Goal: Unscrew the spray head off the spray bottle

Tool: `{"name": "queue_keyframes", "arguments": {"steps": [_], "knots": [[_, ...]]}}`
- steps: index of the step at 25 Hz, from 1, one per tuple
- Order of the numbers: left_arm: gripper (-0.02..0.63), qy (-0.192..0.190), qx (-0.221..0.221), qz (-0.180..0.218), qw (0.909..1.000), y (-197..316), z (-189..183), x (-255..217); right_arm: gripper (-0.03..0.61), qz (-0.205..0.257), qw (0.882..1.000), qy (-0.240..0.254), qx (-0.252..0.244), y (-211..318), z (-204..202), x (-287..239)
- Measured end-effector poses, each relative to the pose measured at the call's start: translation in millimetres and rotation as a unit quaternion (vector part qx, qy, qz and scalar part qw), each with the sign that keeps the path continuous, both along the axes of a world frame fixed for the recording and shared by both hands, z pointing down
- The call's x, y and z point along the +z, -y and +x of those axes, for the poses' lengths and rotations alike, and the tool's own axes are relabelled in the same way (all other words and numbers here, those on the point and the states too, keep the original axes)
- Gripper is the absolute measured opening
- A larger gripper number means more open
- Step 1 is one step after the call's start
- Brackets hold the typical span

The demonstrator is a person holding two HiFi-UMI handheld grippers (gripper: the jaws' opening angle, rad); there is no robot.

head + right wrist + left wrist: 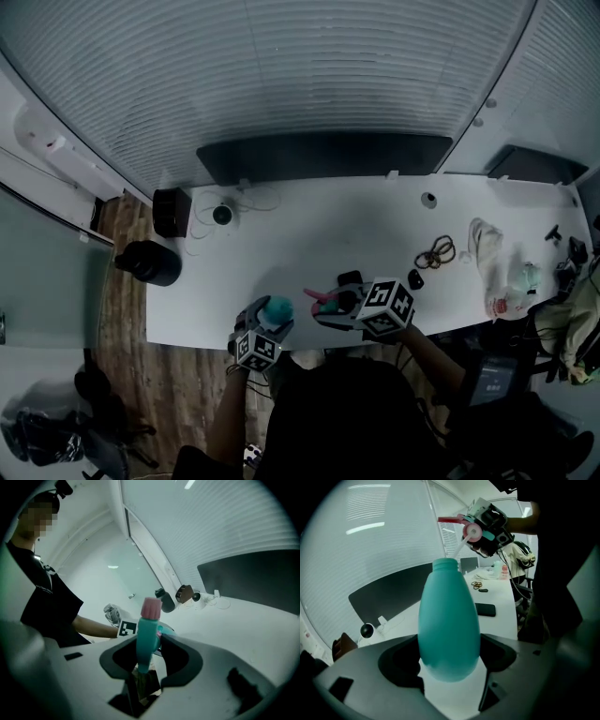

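My left gripper (pixel 265 328) is shut on the lower body of a teal spray bottle (pixel 277 308) at the white table's (pixel 309 230) front edge. In the left gripper view the bottle (pixel 449 620) stands upright between the jaws of the left gripper (pixel 450 660), and its neck is open and bare. The spray head (pixel 471 529), pink and teal with a white dip tube, hangs free of the bottle, above and to the right of the neck. My right gripper (pixel 149 656) is shut on the spray head (pixel 147 627). From above, the right gripper (pixel 339 305) sits just right of the bottle.
A black phone (pixel 486 610) lies on the table beyond the bottle. Rubber bands (pixel 436 251) and a white cloth (pixel 483 246) lie at the right. A small white camera (pixel 222 215) and a black box (pixel 172 211) sit at the back left.
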State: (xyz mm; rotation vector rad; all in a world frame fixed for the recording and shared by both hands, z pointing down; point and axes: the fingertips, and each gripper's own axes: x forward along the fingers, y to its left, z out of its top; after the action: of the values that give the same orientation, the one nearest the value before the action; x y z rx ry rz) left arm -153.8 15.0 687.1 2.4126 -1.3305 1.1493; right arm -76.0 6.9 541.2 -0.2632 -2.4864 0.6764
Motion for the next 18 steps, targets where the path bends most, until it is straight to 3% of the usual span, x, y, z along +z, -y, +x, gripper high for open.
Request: {"name": "queue_keyframes", "arguments": {"steps": [4,7,9,11,13,18], "knots": [[0.376,-0.033,-0.058,0.010,0.9977,3.2,-35.1,5.1,0.130,-0.019,0.999,0.018,0.021,12.9,4.3,-3.7],[0.376,-0.088,-0.117,0.037,0.9885,11.3,-69.1,3.6,0.130,-0.055,0.994,0.080,0.054,24.8,4.6,-11.3],[0.376,-0.136,-0.129,0.061,0.9804,17.2,-84.7,1.3,0.130,-0.105,0.979,0.143,0.101,36.9,-0.9,-19.4],[0.376,-0.189,-0.113,0.073,0.9728,23.5,-87.1,-7.2,0.130,-0.145,0.953,0.207,0.166,51.8,-12.1,-22.3],[0.376,-0.222,-0.091,0.076,0.9678,31.3,-85.2,-16.9,0.130,-0.136,0.935,0.241,0.221,63.5,-22.5,-9.5],[0.376,-0.248,-0.067,0.101,0.9611,46.2,-99.4,-47.0,0.130,-0.050,0.925,0.234,0.295,63.4,-38.9,45.0]]}}
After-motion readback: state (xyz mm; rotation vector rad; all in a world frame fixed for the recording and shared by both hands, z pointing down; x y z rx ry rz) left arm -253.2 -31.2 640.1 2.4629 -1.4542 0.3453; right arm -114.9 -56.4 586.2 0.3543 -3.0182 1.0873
